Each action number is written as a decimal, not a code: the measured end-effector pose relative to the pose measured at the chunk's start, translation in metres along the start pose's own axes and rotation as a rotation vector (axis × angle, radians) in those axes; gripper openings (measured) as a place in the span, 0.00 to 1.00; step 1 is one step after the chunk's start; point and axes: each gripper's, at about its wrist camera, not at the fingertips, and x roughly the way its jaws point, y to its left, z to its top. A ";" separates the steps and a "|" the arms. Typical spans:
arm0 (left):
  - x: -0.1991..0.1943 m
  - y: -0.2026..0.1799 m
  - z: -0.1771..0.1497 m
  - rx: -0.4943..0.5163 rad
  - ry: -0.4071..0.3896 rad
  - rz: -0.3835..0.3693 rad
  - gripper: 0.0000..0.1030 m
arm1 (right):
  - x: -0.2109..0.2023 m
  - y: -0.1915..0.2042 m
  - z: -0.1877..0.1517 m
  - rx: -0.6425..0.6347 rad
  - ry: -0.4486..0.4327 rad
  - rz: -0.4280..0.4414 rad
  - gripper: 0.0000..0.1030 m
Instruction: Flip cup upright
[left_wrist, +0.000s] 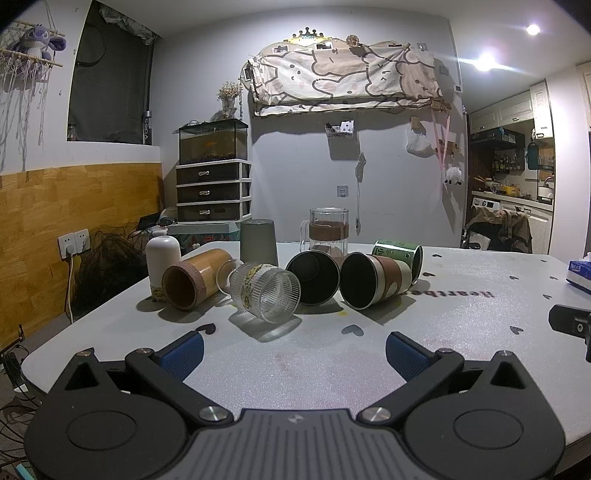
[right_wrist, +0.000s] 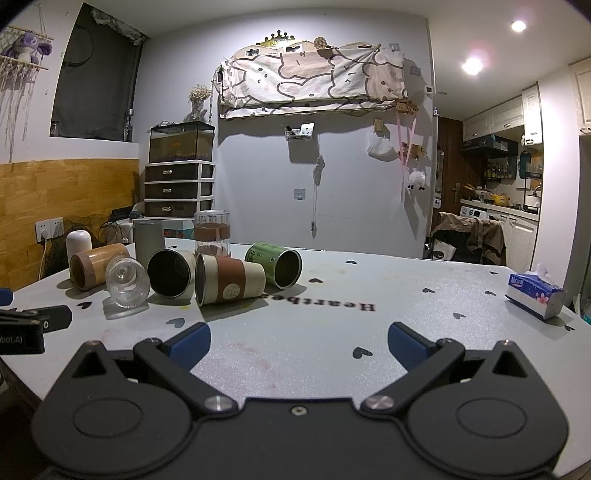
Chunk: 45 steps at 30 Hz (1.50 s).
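Observation:
Several cups lie on their sides in a row on the grey table (left_wrist: 332, 354): a bamboo cup (left_wrist: 195, 280), a ribbed glass cup (left_wrist: 266, 291), a black-lined cup (left_wrist: 313, 277), a cream cup with a brown sleeve (left_wrist: 373, 280) and a green cup (left_wrist: 400, 254). The right wrist view shows them as well: bamboo cup (right_wrist: 96, 264), glass cup (right_wrist: 127, 282), black-lined cup (right_wrist: 171, 273), cream cup (right_wrist: 229, 278), green cup (right_wrist: 275, 264). My left gripper (left_wrist: 294, 349) is open and empty, short of the glass cup. My right gripper (right_wrist: 299, 341) is open and empty, to the right of the row.
A grey tumbler (left_wrist: 258, 240) stands upside down and a glass mug with a brown band (left_wrist: 328, 230) stands behind the row. A white rounded container (left_wrist: 162, 264) stands at the left. A tissue pack (right_wrist: 535, 295) lies at the right edge. The other gripper shows at the right edge of the left wrist view (left_wrist: 570, 321).

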 end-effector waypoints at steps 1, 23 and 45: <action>0.001 0.000 0.000 0.000 0.000 0.000 1.00 | 0.000 0.000 0.000 0.000 0.000 0.000 1.00; 0.000 0.000 0.000 0.000 0.002 0.000 1.00 | 0.000 0.000 0.000 -0.001 0.001 0.000 1.00; 0.034 0.012 0.000 -0.058 -0.007 0.048 1.00 | 0.001 -0.001 -0.005 0.005 0.000 0.004 1.00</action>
